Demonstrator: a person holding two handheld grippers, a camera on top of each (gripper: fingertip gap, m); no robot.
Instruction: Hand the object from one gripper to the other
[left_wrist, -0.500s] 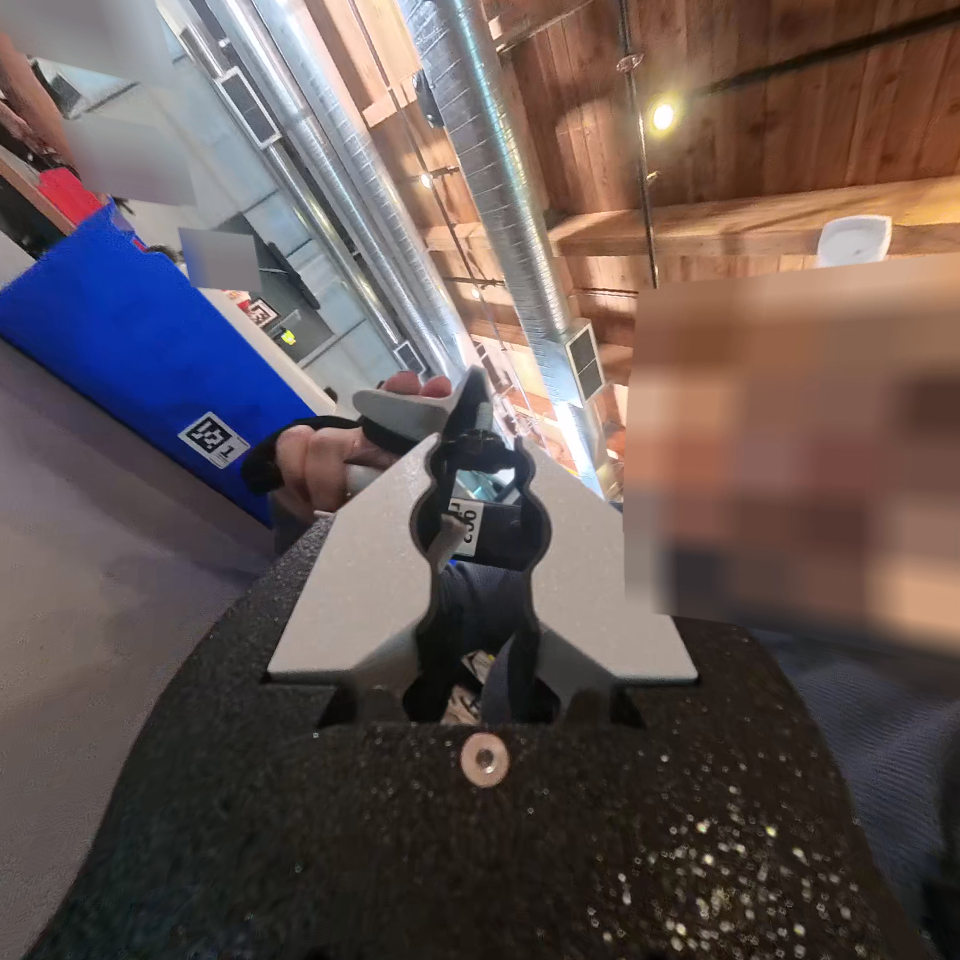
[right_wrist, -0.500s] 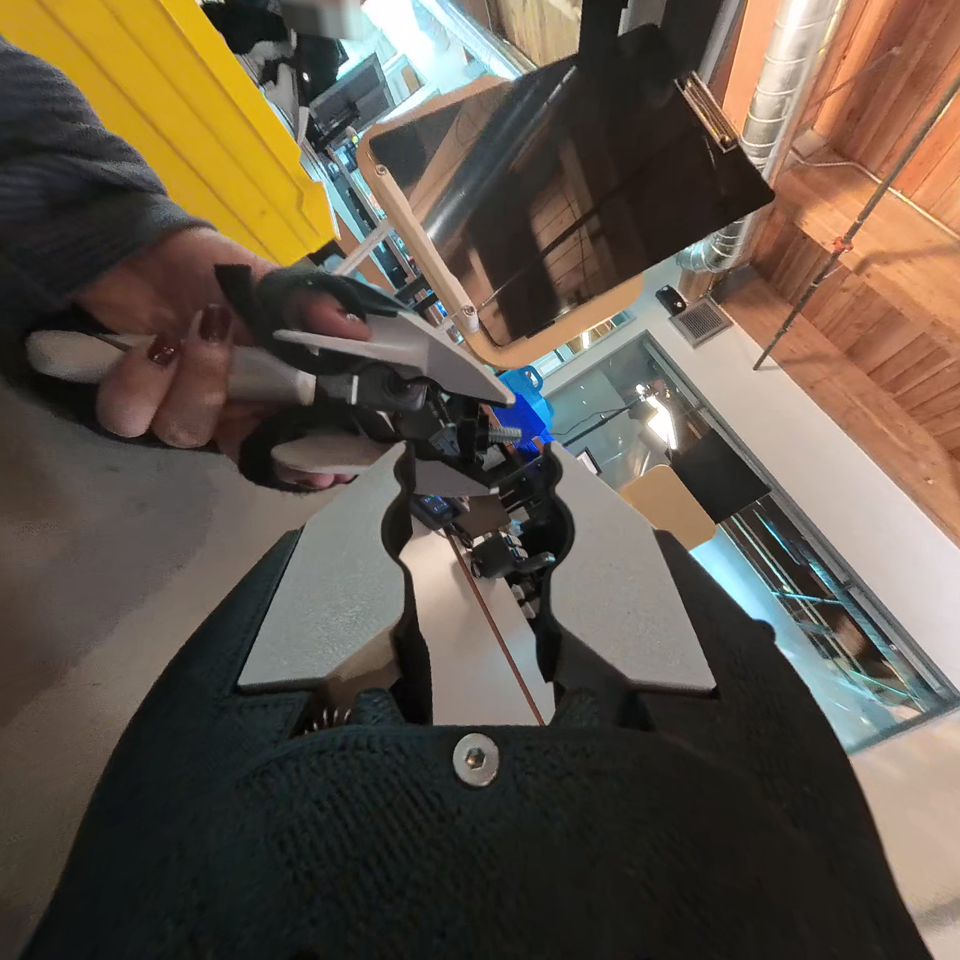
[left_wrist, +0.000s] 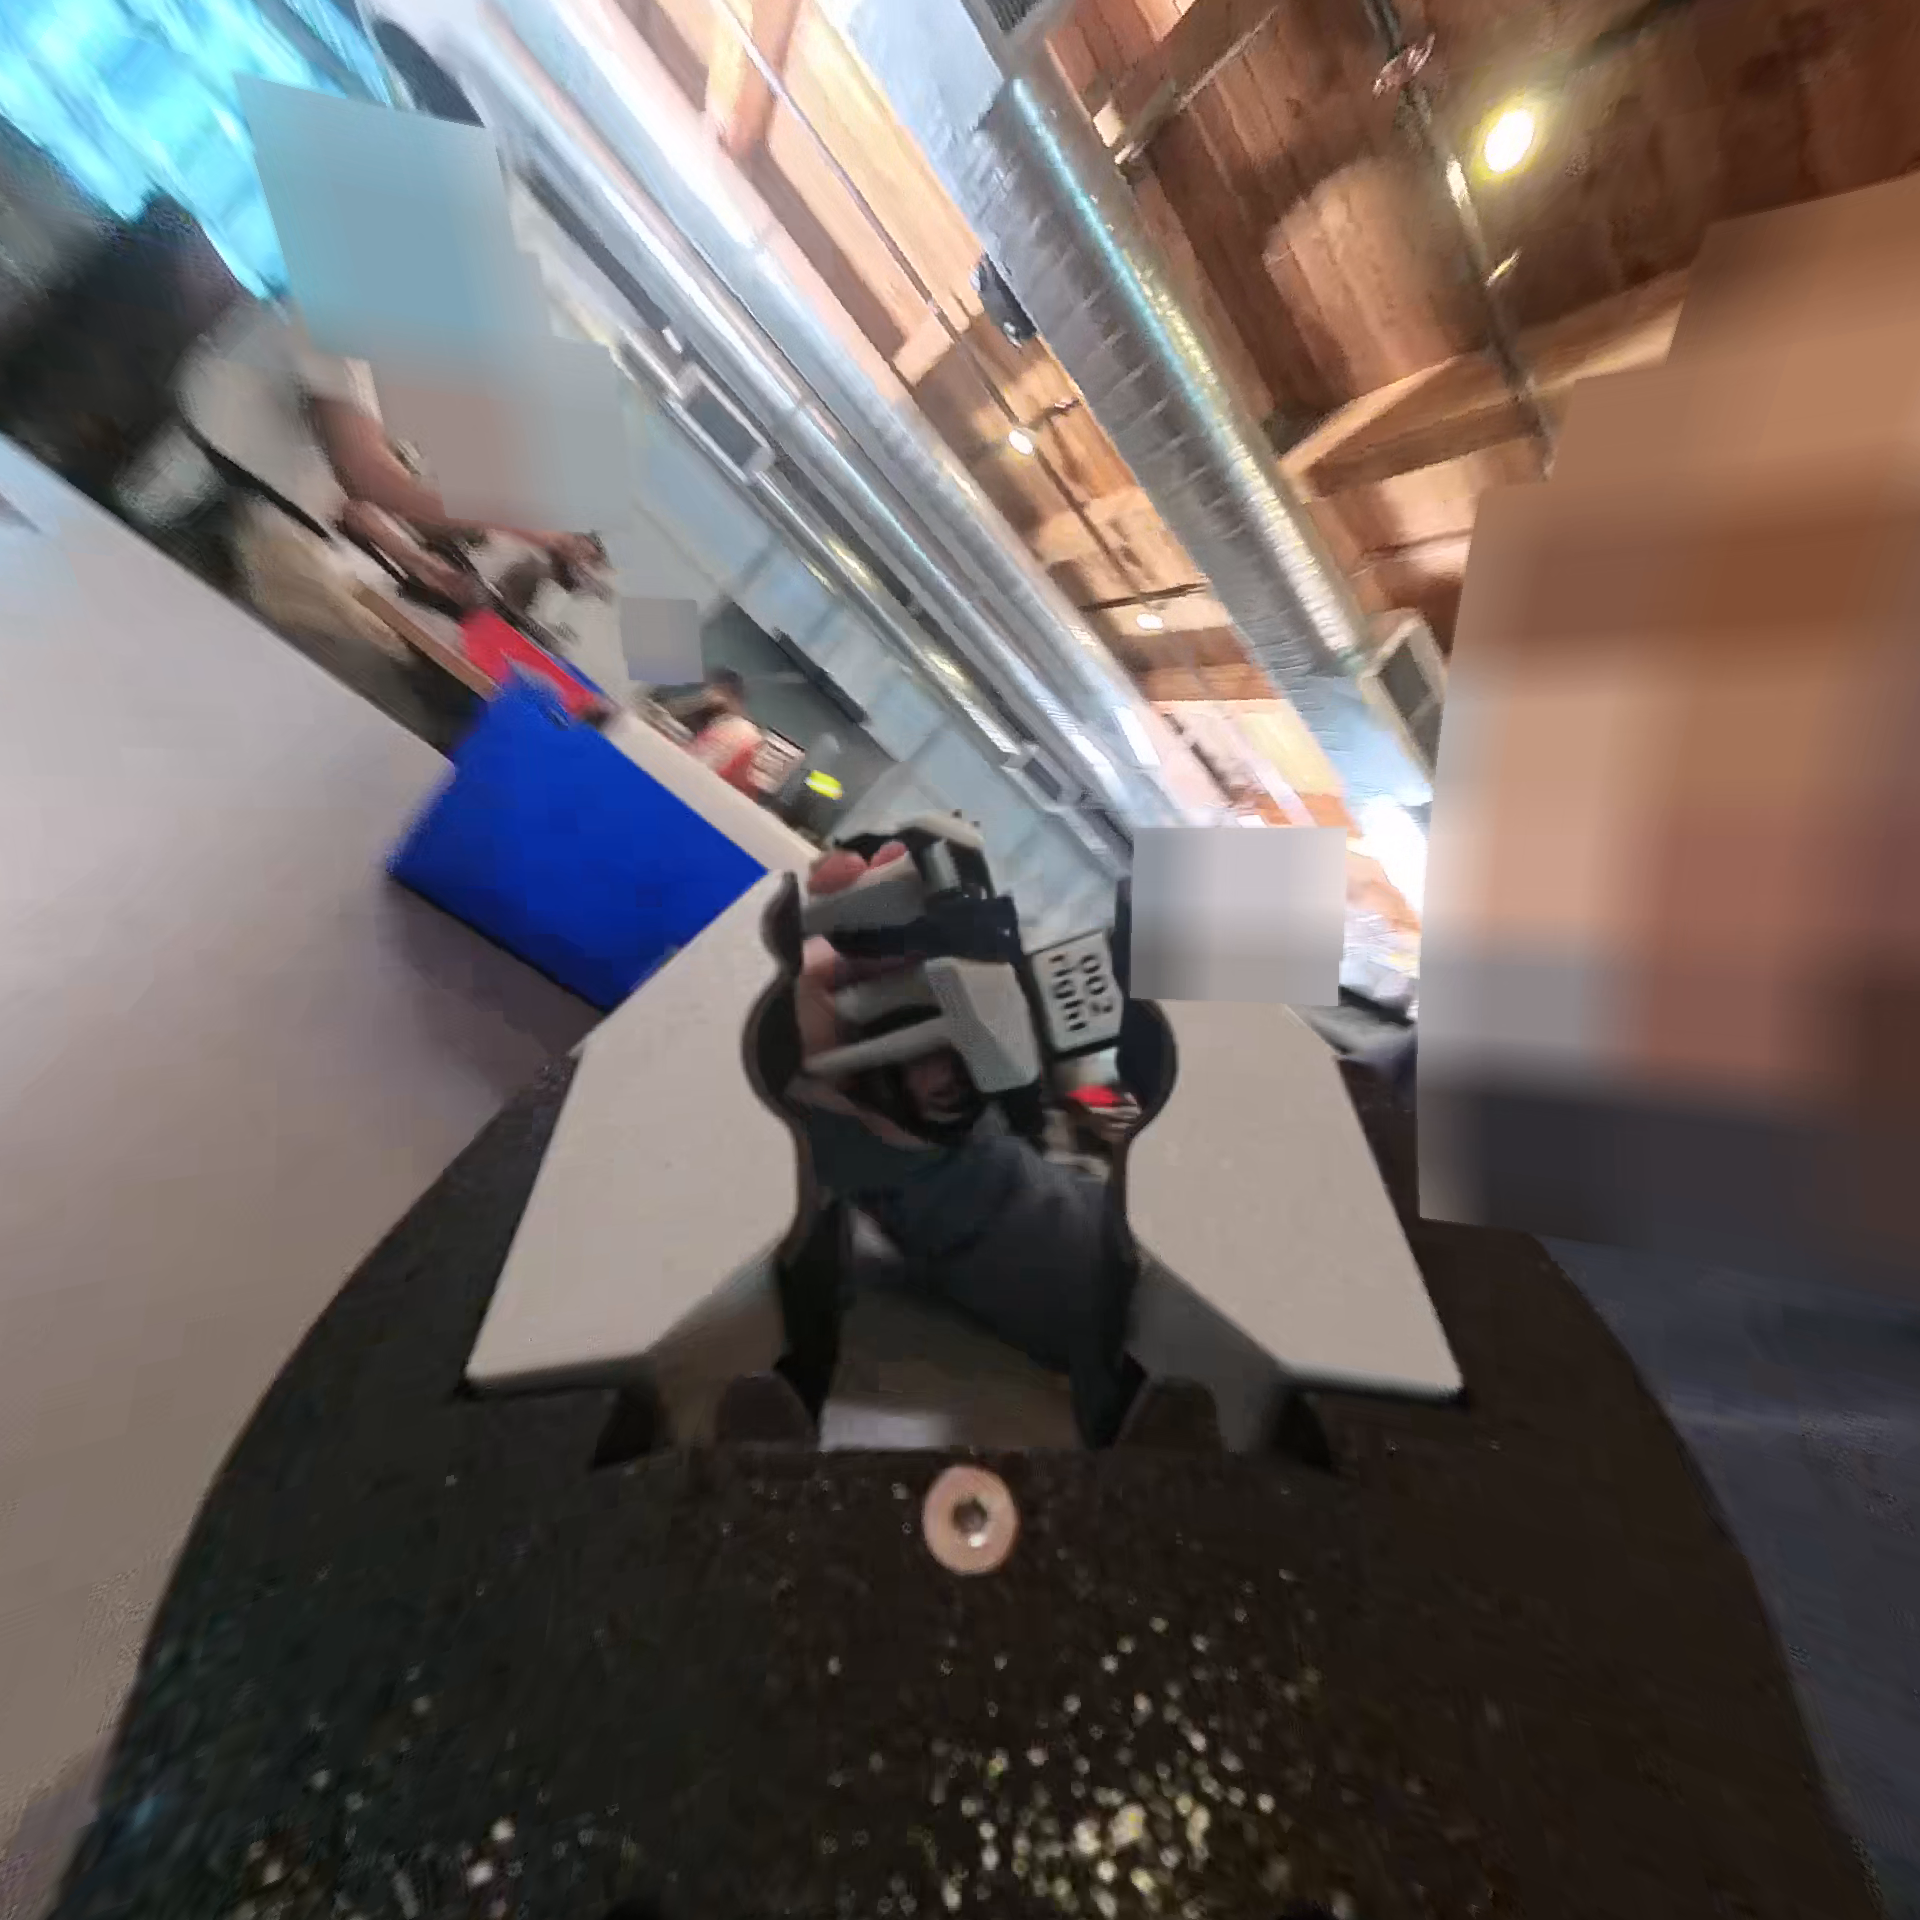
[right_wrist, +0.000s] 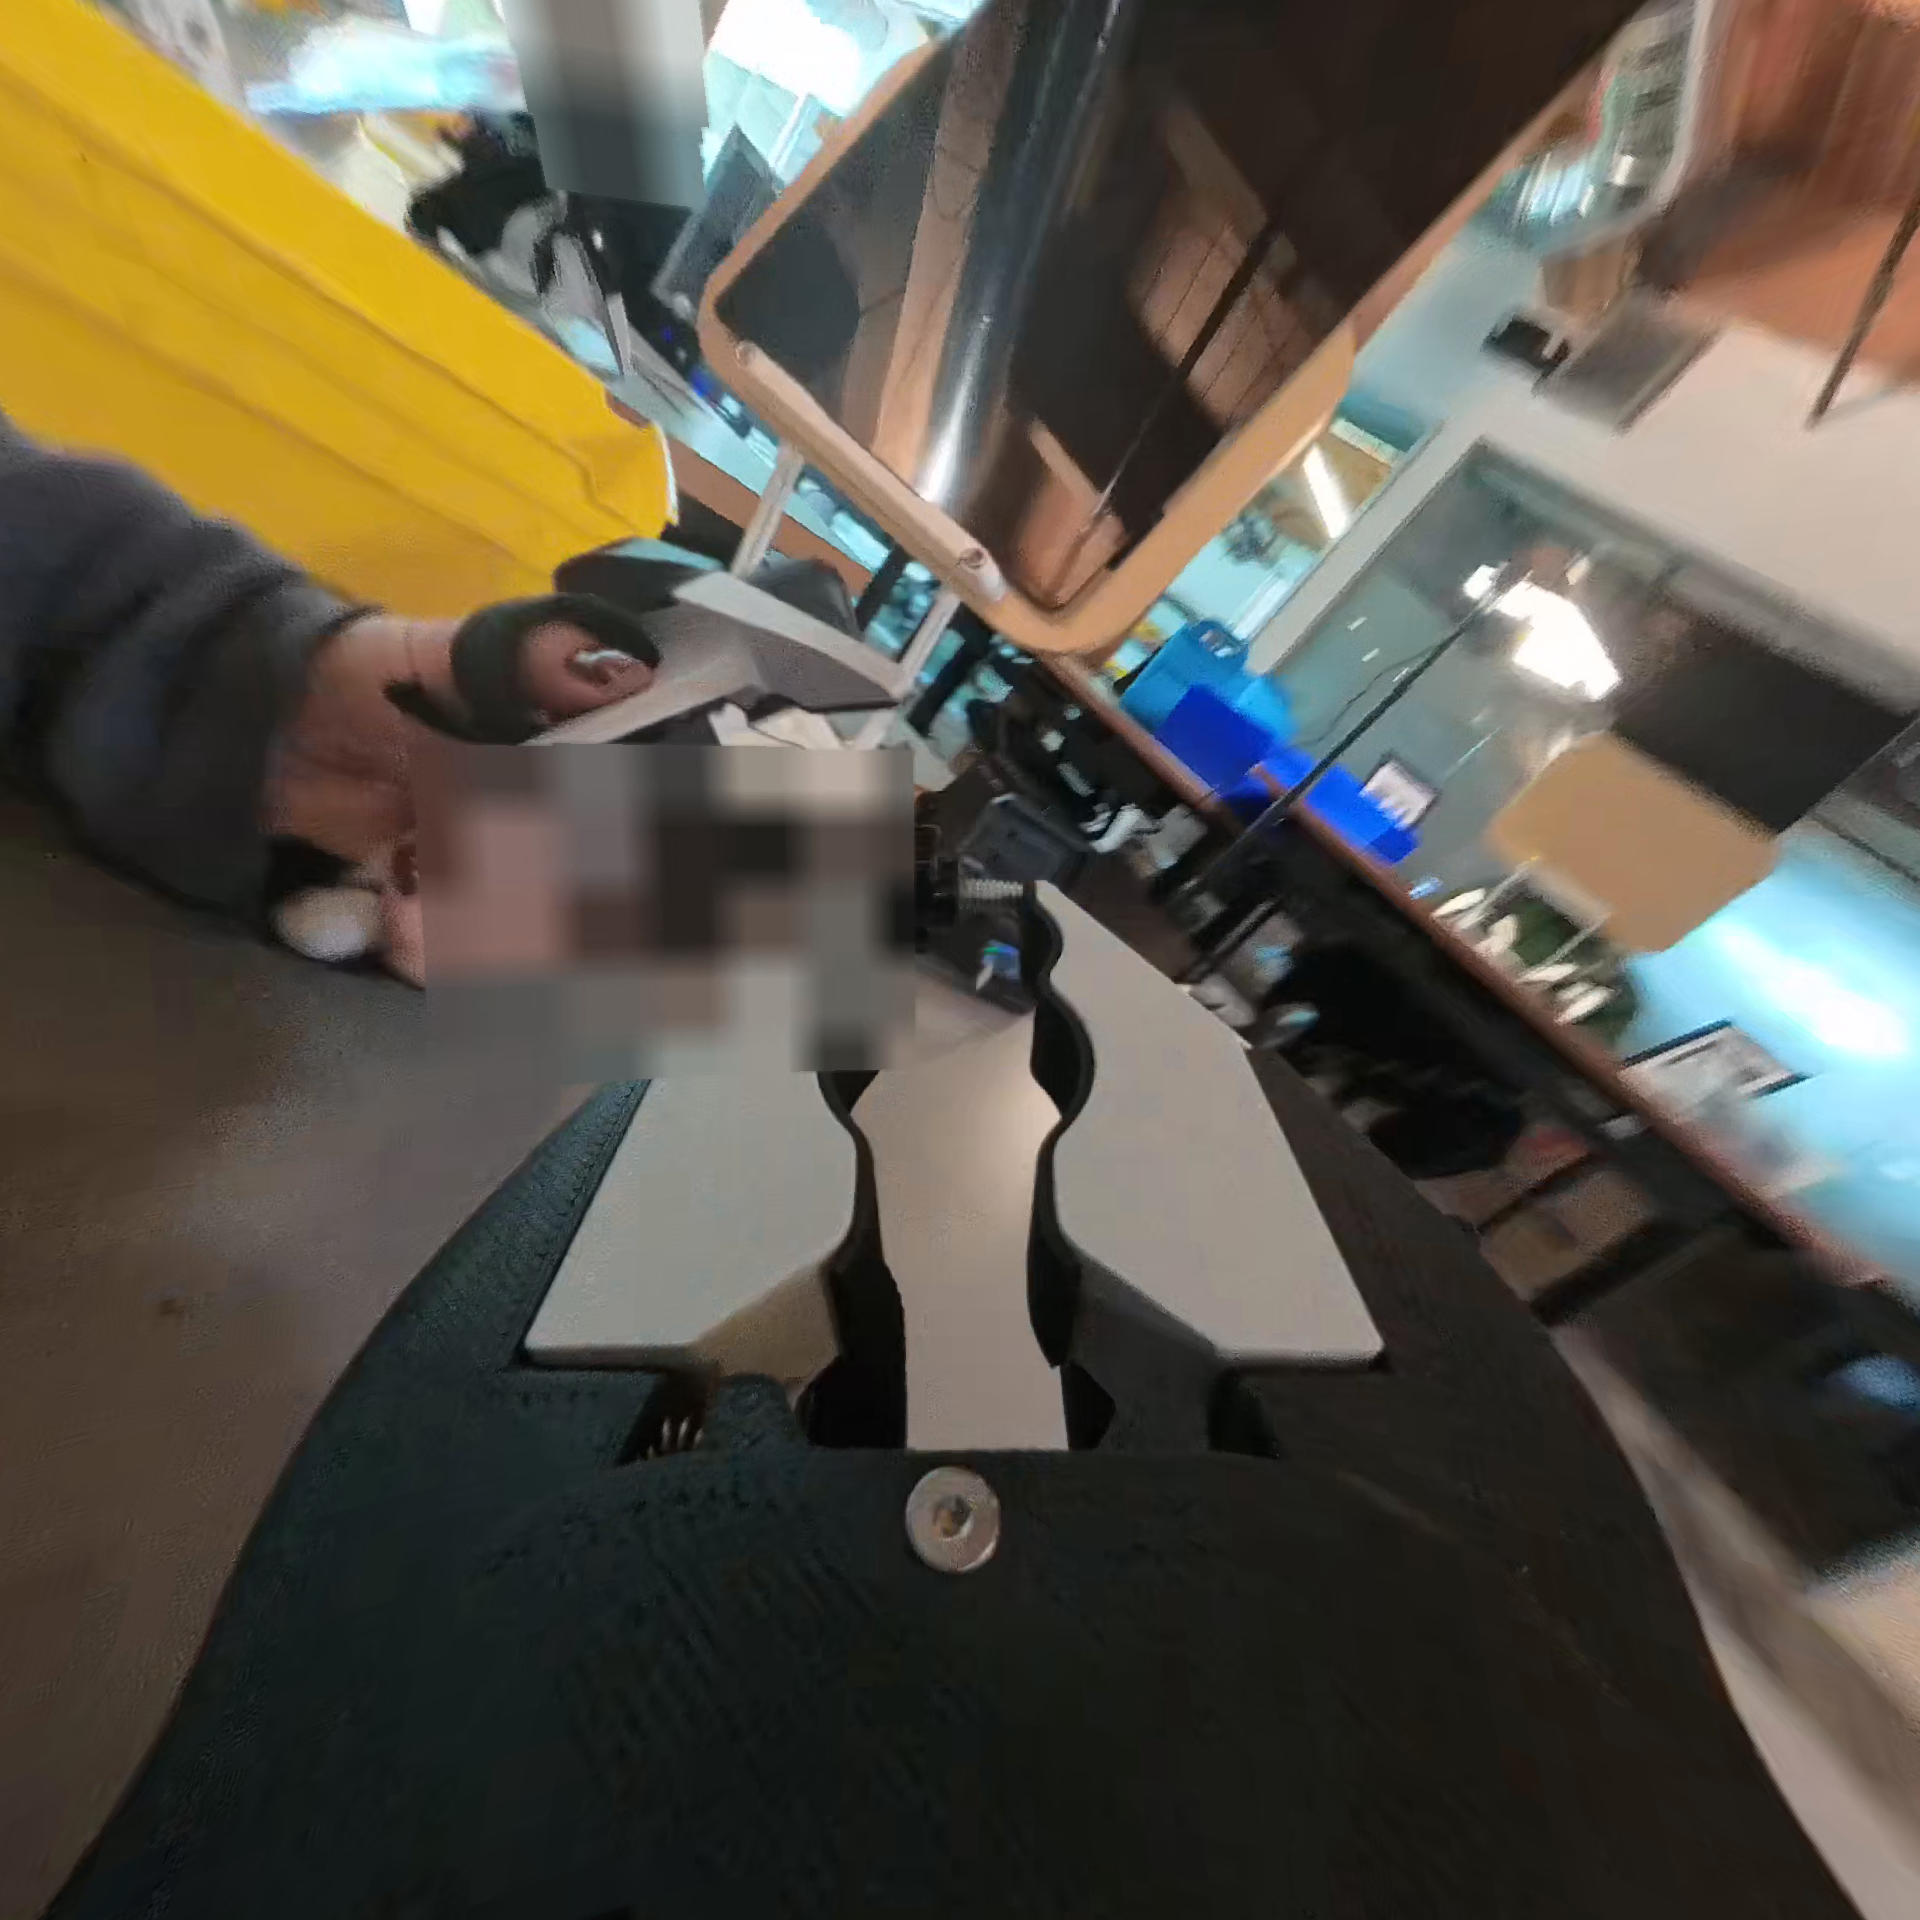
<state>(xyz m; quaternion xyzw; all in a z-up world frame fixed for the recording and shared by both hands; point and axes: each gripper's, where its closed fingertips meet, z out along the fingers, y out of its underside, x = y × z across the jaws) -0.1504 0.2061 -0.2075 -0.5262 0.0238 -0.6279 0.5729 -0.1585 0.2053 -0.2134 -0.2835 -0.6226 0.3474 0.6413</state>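
Observation:
In the left wrist view my left gripper (left_wrist: 956, 935) is open wide with nothing between its grey fingers (left_wrist: 665, 1164). Through the gap I see the right gripper (left_wrist: 966, 997) in a hand, facing me and a little way off. In the right wrist view my right gripper (right_wrist: 961, 925) has its jaws drawn in, and a small black object with a metal spring (right_wrist: 987, 966) sits at its tips. A mosaic patch hides the left fingertip. The left gripper (right_wrist: 748, 644) is held in a hand at the upper left, apart from the object.
A yellow bin (right_wrist: 260, 312) stands at the upper left of the right wrist view, beside a dark panel with a light wooden rim (right_wrist: 1039, 312). A blue bin (left_wrist: 561, 852) sits on the pale table (left_wrist: 156, 935). A person (left_wrist: 343, 468) is at a far bench.
My left gripper has opened and drawn back from the right one. My right gripper's jaws have narrowed, and the black object stays at its tips. Both views have swung.

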